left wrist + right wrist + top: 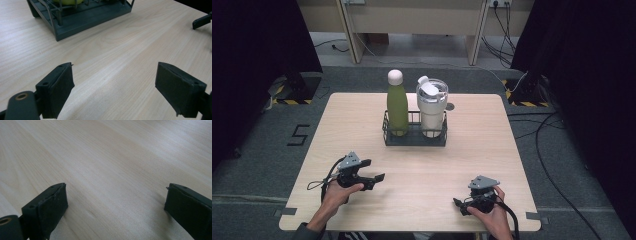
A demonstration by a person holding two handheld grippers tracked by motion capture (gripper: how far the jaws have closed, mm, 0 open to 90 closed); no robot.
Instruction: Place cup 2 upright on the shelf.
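A dark wire rack [414,140] stands on the far middle of the light wooden table [354,120]. In it stand a green bottle [397,107] with a pale cap, on the left, and a white lidded tumbler [432,107], on the right. A hand holds my left gripper [374,170] open over the near left of the table, jaws pointing right. My right gripper [460,206] is open at the near right, jaws pointing left. In the left gripper view, the left gripper [115,87] has bare wood between its jaws, with the rack [87,18] ahead. The right gripper [116,207] frames bare table too.
Grey floor surrounds the table, with black curtains on both sides and cables [552,150] on the right. A tip of the other gripper [201,21] pokes in at the top right of the left gripper view. Open wood lies between the rack and both grippers.
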